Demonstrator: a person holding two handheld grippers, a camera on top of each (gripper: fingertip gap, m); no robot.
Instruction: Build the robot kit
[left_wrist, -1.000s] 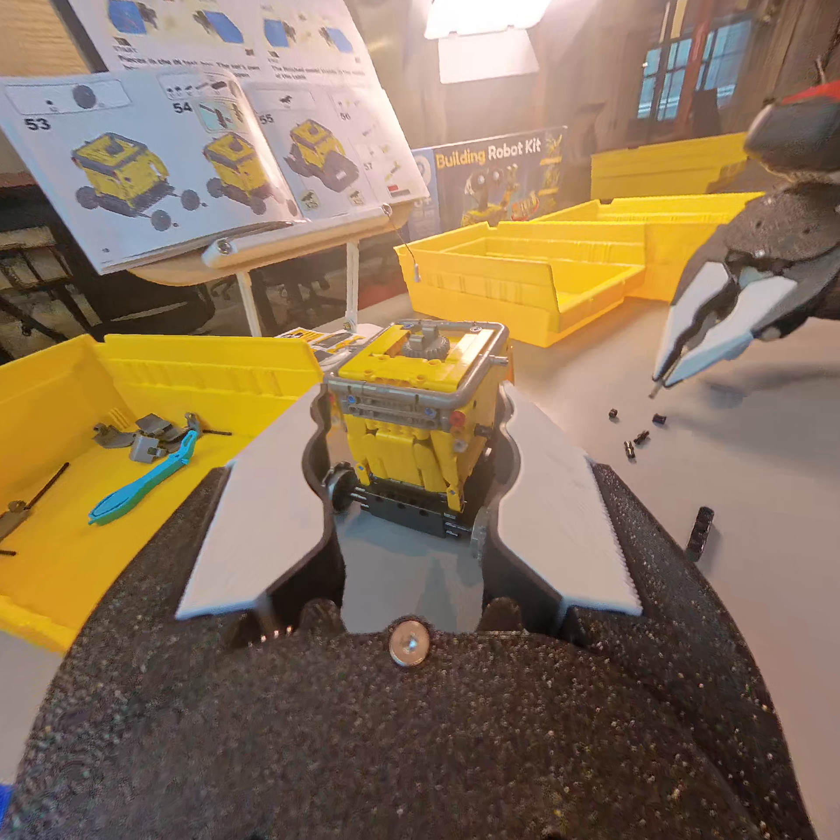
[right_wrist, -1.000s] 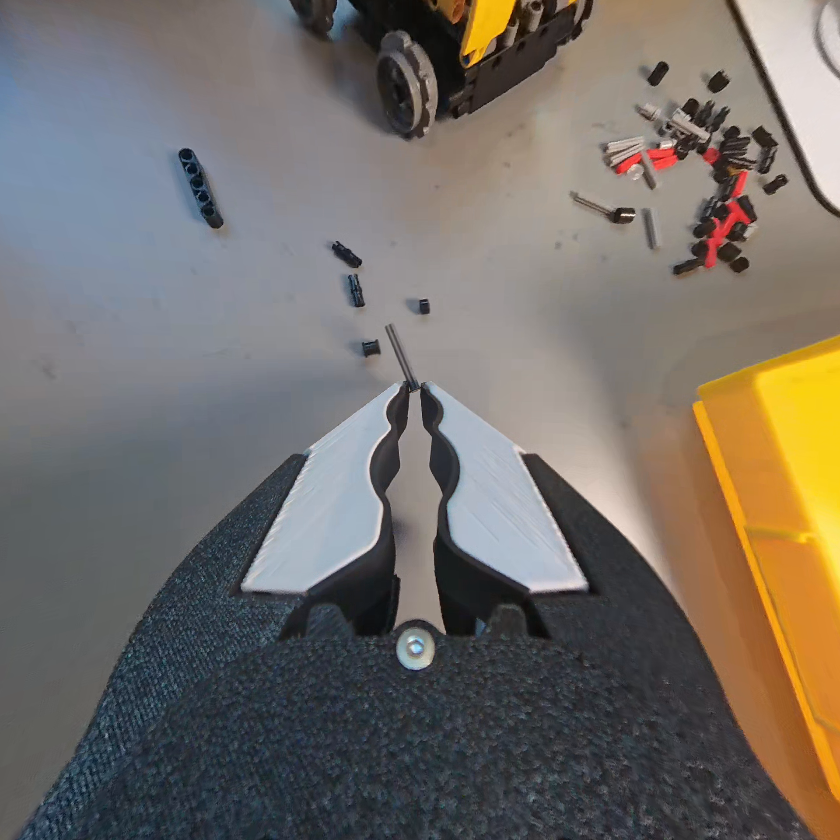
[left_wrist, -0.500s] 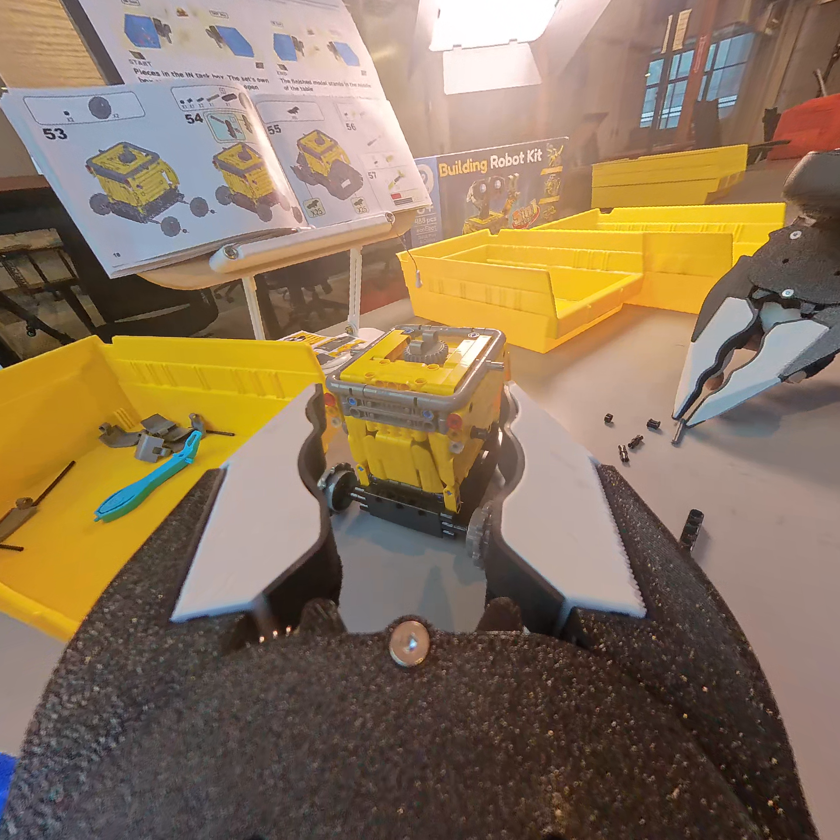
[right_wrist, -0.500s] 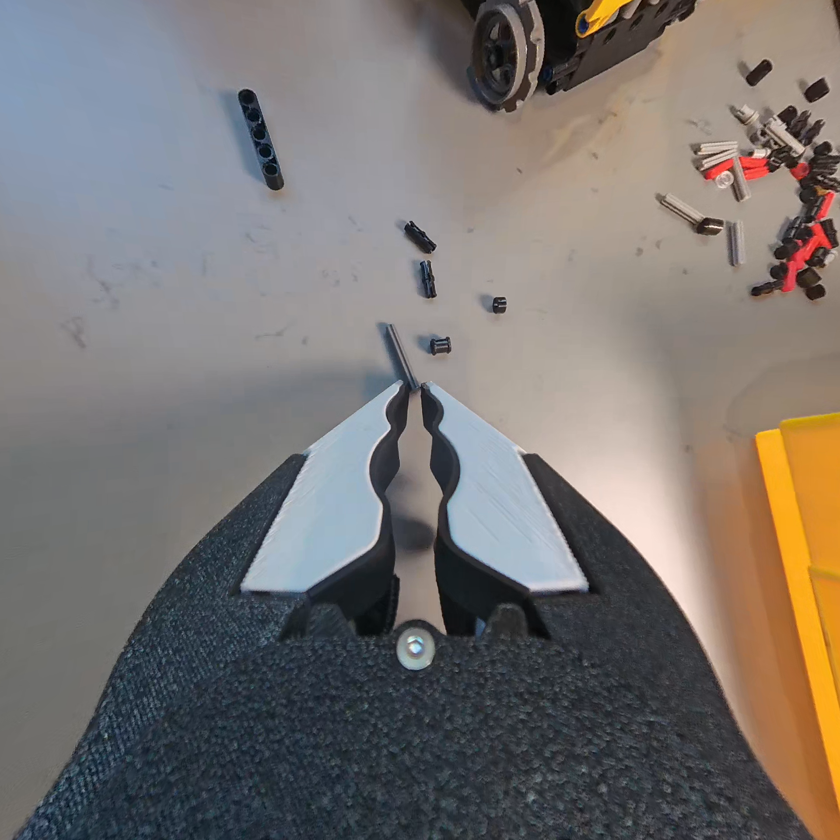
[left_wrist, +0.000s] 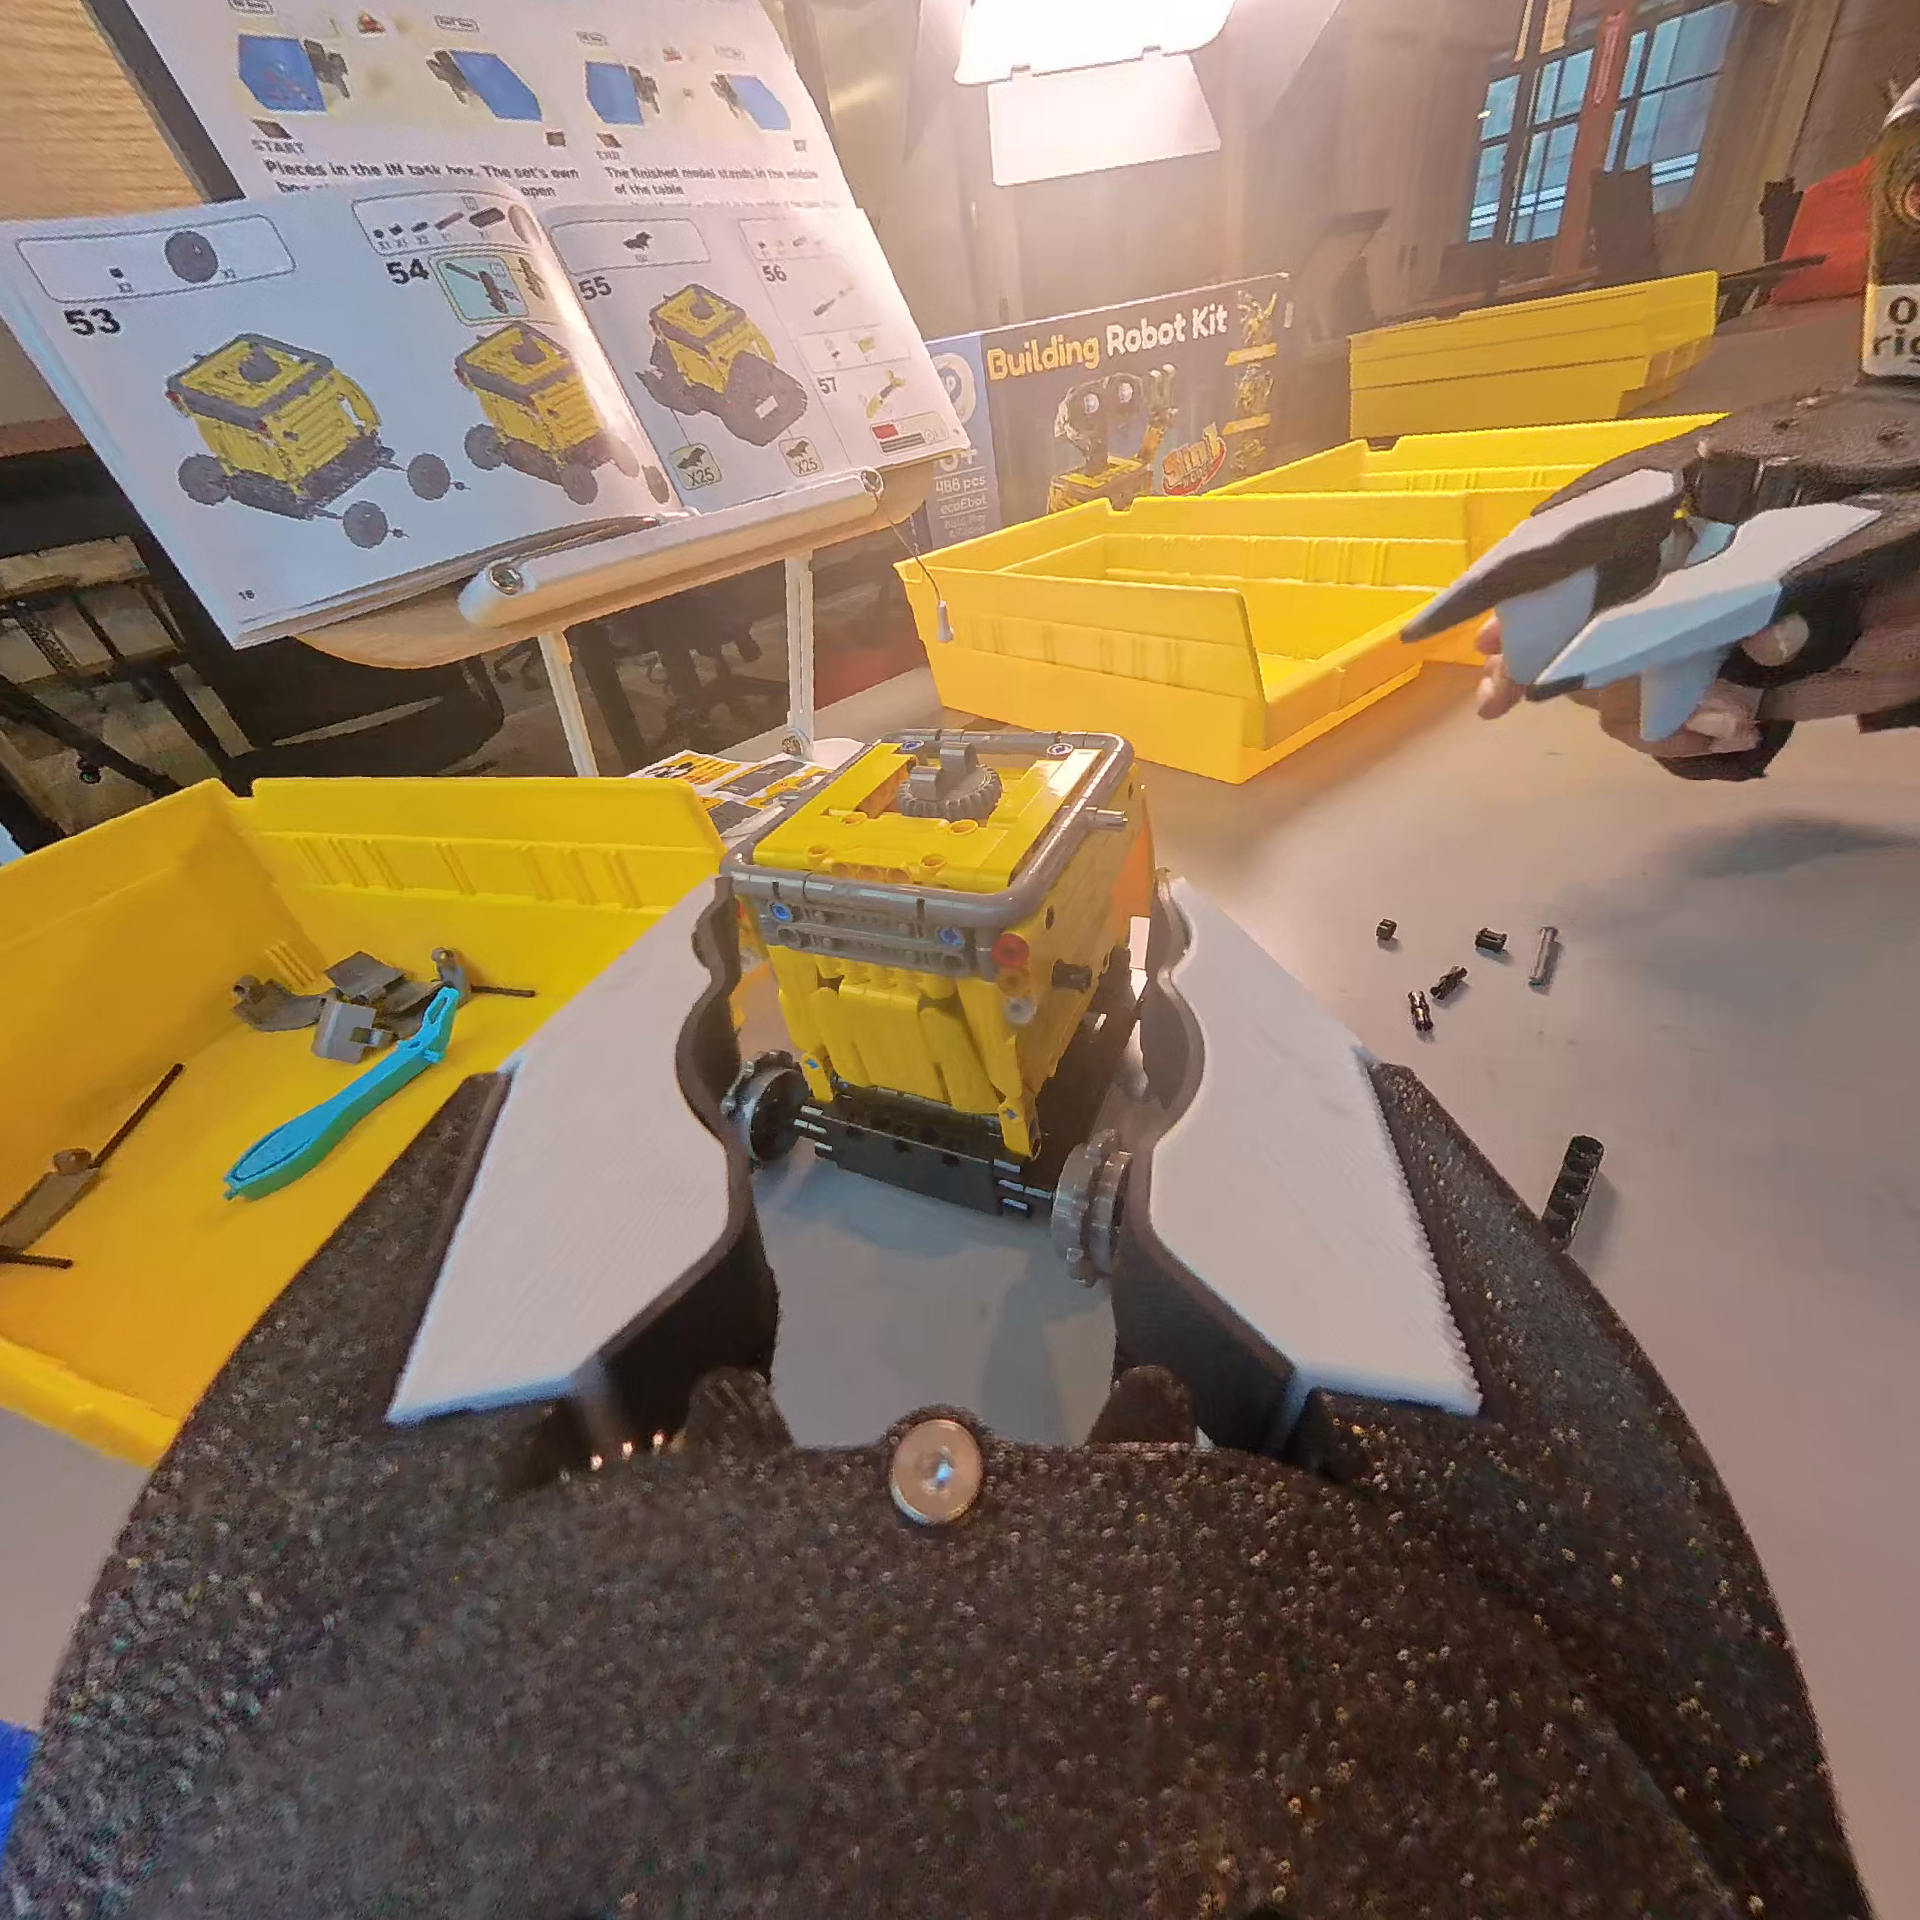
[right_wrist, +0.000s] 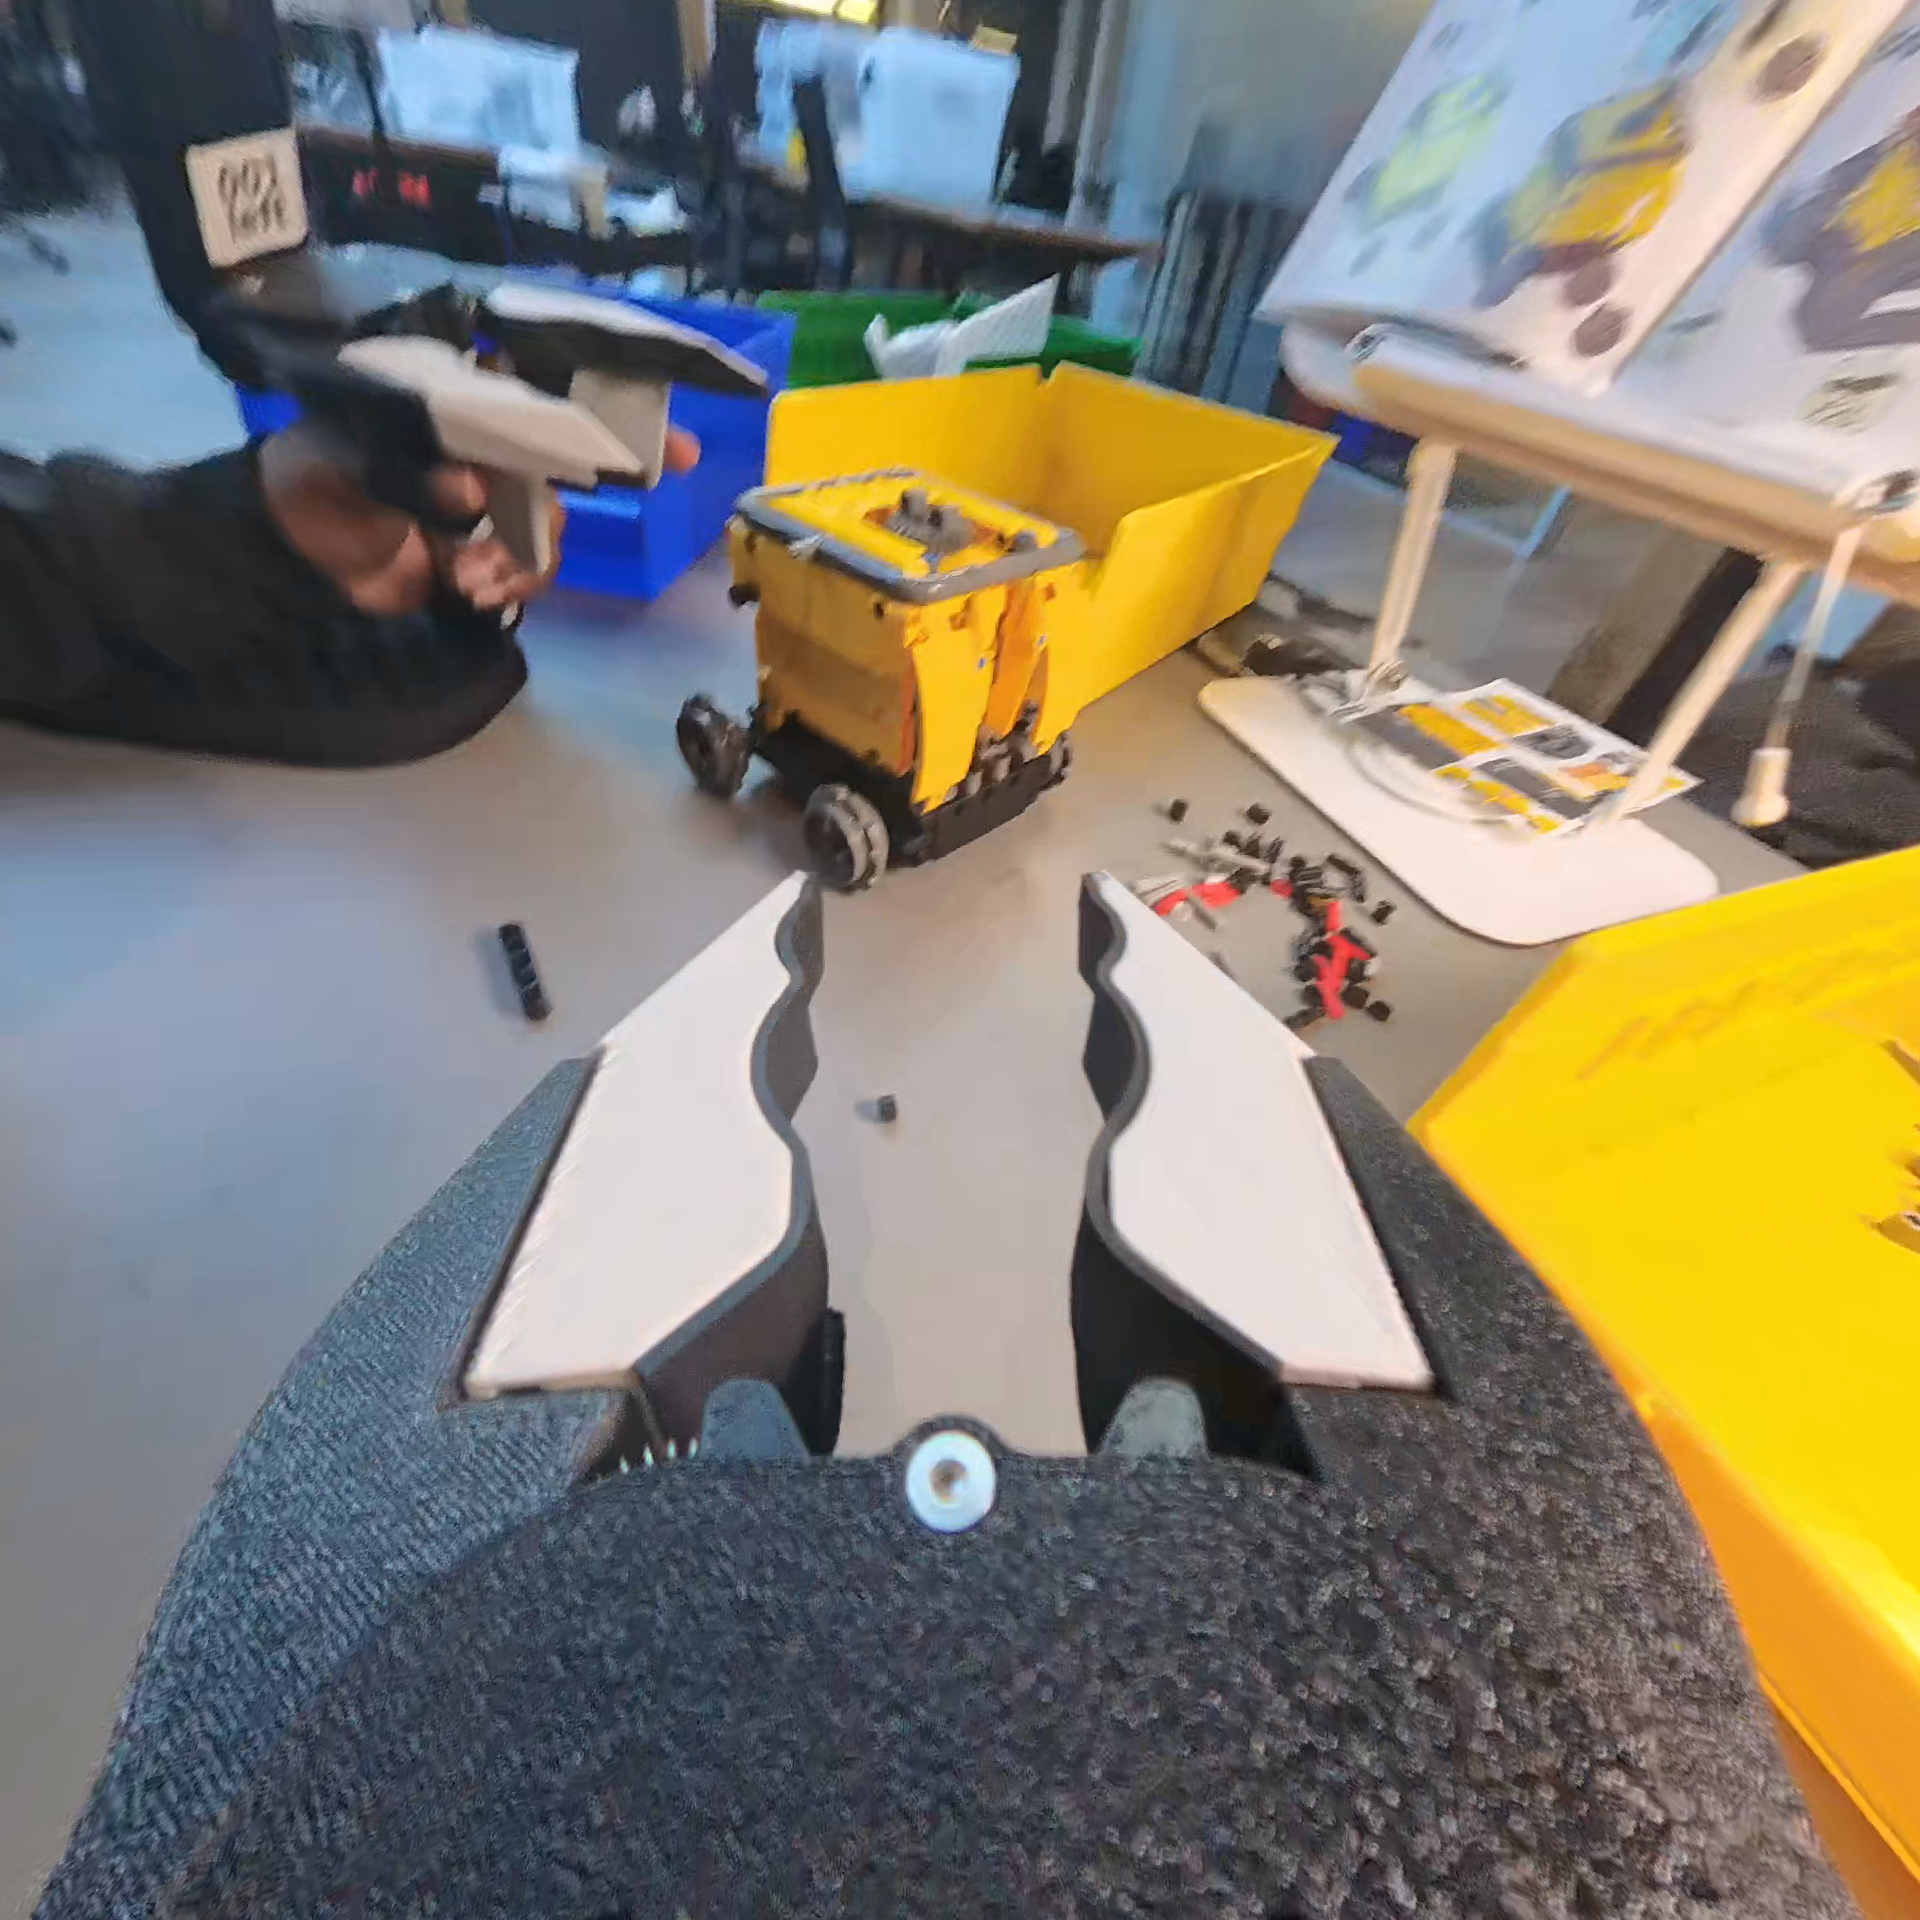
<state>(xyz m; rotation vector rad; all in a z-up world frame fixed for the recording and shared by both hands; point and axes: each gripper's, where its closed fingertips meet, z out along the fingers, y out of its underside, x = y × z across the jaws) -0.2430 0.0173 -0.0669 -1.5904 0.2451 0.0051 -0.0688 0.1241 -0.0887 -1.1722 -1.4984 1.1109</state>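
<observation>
The left tongs (left_wrist: 940, 894) are standing released, gripping nothing. The yellow wheeled model (left_wrist: 914, 997) is sitting on the bench (left_wrist: 1662, 1091) just ahead of them, framed by their fingers. The right view shows the two apart.

The right tongs (right_wrist: 945, 894) are hanging released and empty above the bench. Small black pins (left_wrist: 1455, 966) are lying below and ahead of them.

Left of the left tongs, a yellow bin (left_wrist: 125, 935) is holding a blue tool (left_wrist: 343, 1101).

Beyond the model, a booklet (left_wrist: 416, 384) with numbered steps is resting on a stand. A printed kit box (left_wrist: 1122, 405) is standing beside it.
</observation>
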